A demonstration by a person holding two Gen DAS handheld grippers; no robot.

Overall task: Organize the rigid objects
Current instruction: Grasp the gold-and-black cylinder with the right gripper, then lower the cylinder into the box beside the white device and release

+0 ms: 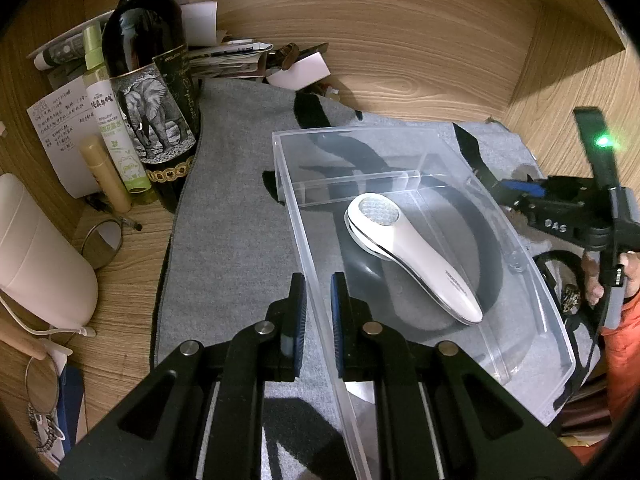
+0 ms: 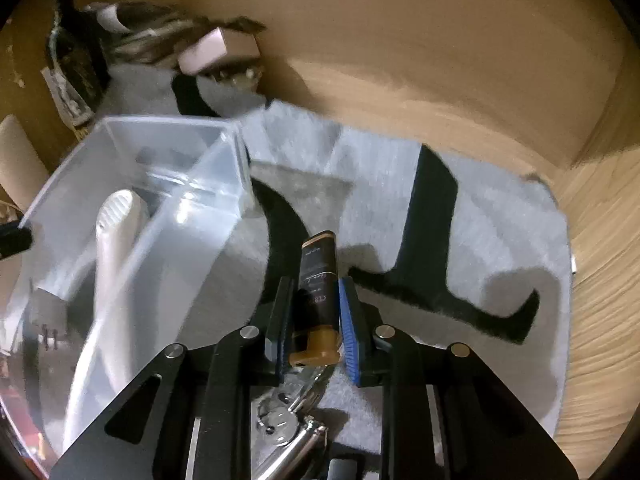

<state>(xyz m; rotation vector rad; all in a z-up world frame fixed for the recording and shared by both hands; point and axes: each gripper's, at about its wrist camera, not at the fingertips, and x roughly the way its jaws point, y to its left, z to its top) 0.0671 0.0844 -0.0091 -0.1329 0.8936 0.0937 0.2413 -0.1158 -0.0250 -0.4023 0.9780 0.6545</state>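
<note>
Dark plastic with a tan end cap: the small tube-like item (image 2: 316, 284) sits between the pads of the right gripper (image 2: 314, 320), which is closed on its body just above the cap, over the grey felt mat (image 2: 500, 216). No earlier picture is given, so only the present clamp is reported. It looks light, stiff and smooth; slip along its length is the main risk, so a hold across the middle of the barrel, as now, seems sound. A metal ring or clip (image 2: 288, 420) lies beneath it; whether it is attached cannot be told.

Left gripper (image 1: 318, 312) has its jaws drawn together on the near wall of the clear plastic bin (image 1: 400, 136), steadying it. The wall is thin, rigid and glossy, and may flex or crack under hard pressure.

Inside the bin rests a white handheld device (image 1: 416, 256), a glossy hard shell with a chrome seam and a round mesh face, likely scratch-prone.

Wood-grain tabletop (image 1: 132, 280) carries a wine bottle (image 1: 148, 80) well apart from the bin.
</note>
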